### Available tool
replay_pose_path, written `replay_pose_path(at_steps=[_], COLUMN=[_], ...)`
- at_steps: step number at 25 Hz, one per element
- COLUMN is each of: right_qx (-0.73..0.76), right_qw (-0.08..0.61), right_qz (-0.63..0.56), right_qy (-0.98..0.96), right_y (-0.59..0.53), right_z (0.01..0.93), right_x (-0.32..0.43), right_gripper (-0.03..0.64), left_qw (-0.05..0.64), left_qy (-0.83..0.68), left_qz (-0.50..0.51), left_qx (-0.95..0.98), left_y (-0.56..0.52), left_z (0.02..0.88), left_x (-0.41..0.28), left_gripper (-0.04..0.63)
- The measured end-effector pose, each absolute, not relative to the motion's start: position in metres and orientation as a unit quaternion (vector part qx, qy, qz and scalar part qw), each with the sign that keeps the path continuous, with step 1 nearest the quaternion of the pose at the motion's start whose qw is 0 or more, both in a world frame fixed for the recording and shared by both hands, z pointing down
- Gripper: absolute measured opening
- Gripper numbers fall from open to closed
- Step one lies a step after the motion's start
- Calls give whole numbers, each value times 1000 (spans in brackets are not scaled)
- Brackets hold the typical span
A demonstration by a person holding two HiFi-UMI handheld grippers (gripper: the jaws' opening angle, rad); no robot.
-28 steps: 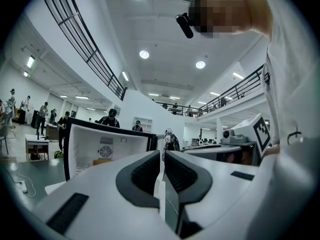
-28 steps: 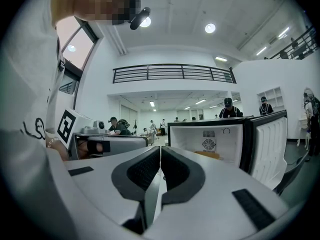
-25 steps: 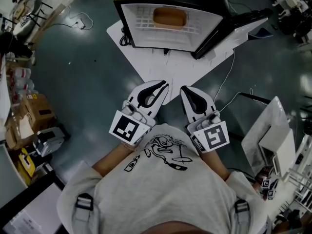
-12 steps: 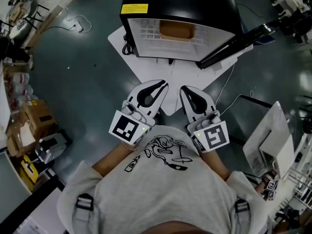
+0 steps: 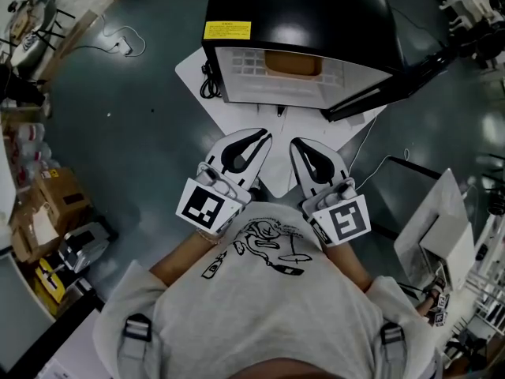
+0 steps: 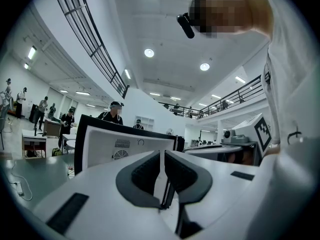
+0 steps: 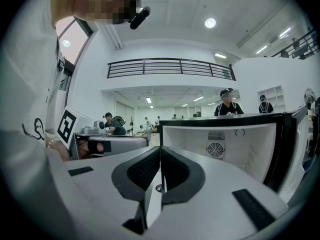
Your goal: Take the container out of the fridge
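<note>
**Head view, left to right.** At the far left we see cardboard boxes (image 5: 49, 200) on the dark floor, and above them a loose cable (image 5: 118, 42). A white board (image 5: 237, 113) lies on the floor, and the black mini fridge (image 5: 300, 14) stands on it, well apart from both tools. Its door (image 5: 406, 69) is swung open to the right. On the white wire shelf (image 5: 252, 63) inside, toward the back, sits the orange-brown container (image 5: 293, 63); neither tool touches it.

**The tongs.** We hold both close to the chest, tips pointing at the fridge.
- The left gripper (image 5: 263, 139) carries its marker cube (image 5: 207, 206) at the near end. In the left gripper view, the left gripper (image 6: 162, 154) has its jaws drawn almost together, with only a thin slit between the dark pads (image 6: 145, 171) and nothing in them. The white fridge interior (image 6: 125, 144) with its fan grille lies beyond.
- The right gripper (image 5: 300, 144) lies just beside the left one, apart from it, with its own marker cube (image 5: 343, 221). In the right gripper view, the right gripper (image 7: 160, 151) has its jaws fully closed, pad against pad, and grasps nothing. The fridge cavity (image 7: 225, 144) lies ahead and to the right.

**Far right.** A white panel (image 5: 442, 219) stands on the floor, with a thin cable (image 5: 371, 160) running toward it.
</note>
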State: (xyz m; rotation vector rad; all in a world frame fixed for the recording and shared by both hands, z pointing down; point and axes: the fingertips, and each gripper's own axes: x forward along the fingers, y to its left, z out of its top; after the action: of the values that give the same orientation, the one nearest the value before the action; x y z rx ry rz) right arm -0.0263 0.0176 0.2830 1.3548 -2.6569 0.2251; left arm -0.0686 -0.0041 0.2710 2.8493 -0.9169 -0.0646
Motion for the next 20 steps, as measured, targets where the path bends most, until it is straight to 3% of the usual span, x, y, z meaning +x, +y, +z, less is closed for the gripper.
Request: replay_pose_path(at_steps=[20], right_qx=[446], right_qw=[82], right_qz=[78], right_qy=[-888], right_y=[-15], right_z=[288], right_x=[-34], right_gripper=[29], left_qw=[82], left_qy=[-312], left_qz=[-38], left_qx=[946], left_y=[-38], left_z=[268], left_x=[-75], left_gripper=[41])
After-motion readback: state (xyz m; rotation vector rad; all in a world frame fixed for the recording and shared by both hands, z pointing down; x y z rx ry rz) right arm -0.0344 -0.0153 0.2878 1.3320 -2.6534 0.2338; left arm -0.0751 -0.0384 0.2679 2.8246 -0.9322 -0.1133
